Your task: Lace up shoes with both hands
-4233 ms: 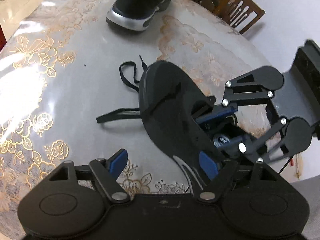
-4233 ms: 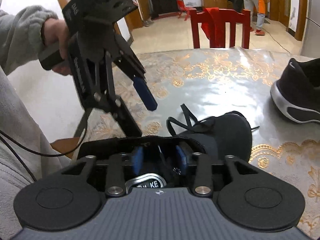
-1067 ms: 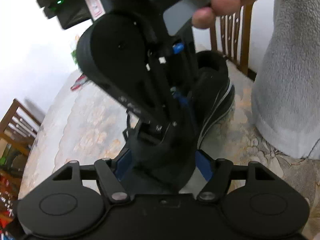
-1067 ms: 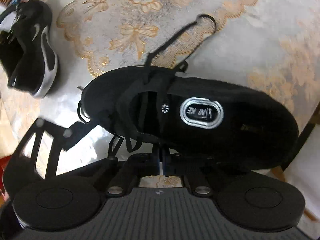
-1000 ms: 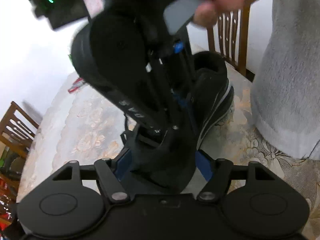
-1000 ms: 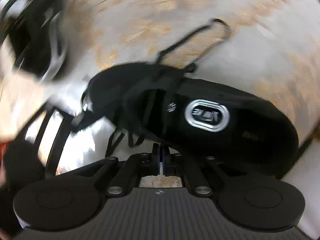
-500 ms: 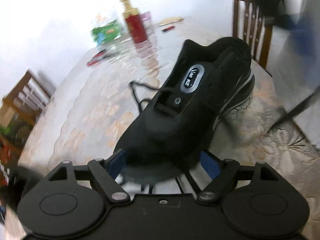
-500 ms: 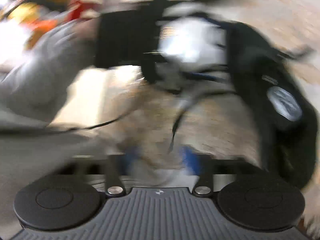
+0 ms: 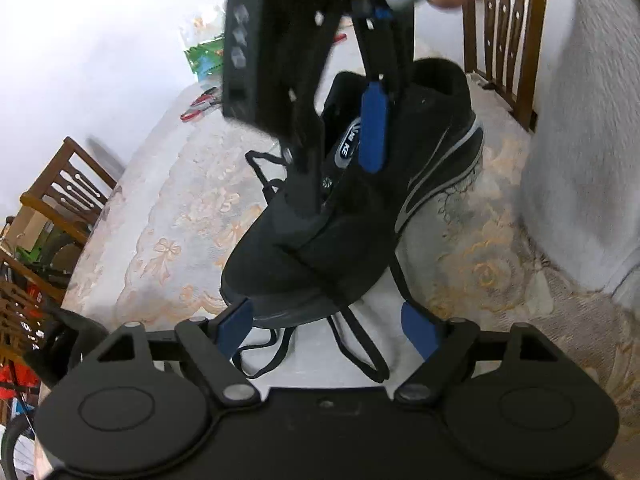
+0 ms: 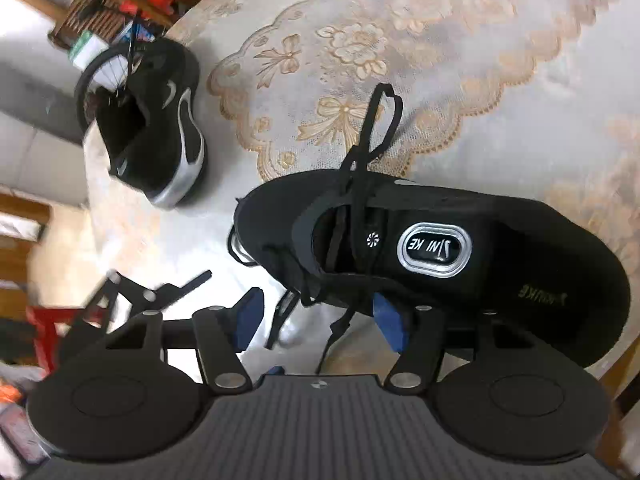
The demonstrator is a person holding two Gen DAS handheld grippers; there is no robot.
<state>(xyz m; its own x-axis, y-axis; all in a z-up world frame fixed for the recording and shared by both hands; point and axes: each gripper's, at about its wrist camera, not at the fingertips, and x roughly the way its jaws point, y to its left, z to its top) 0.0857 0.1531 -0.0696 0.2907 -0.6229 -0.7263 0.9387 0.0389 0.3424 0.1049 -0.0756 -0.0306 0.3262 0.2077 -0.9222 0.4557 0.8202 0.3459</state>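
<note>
The black fabric sneaker with a silver-trimmed sole (image 10: 460, 248) stands upright near the table's edge, its flat black lace (image 10: 372, 128) only loosely threaded: one loop trails over the cloth beyond the shoe and loose ends hang down by the toe. The step in hand looks like the reach for a lace end, with nothing gripped yet.

The left gripper (image 9: 328, 326) has its blue-padded fingers (image 9: 236, 326) spread wide around the toe of the sneaker, with lace ends lying between them, and they press on nothing. The right gripper (image 10: 320, 320) hangs over the near side of the shoe; its jaws are closing, a lace strand dangles between them, and the pads are not yet on it.

The next move probably calls for each gripper to pinch 1 free lace end and draw it taut, since the thin, limp strands could slip out of a careless pinch.

The round table carries a glossy lace-patterned cloth with gold flowers (image 10: 460, 40). A second black sneaker (image 10: 160, 136) lies well apart from the first. Wooden chairs (image 9: 500, 40) stand round the table, and red-handled pliers (image 9: 198, 106) lie at its far side.
</note>
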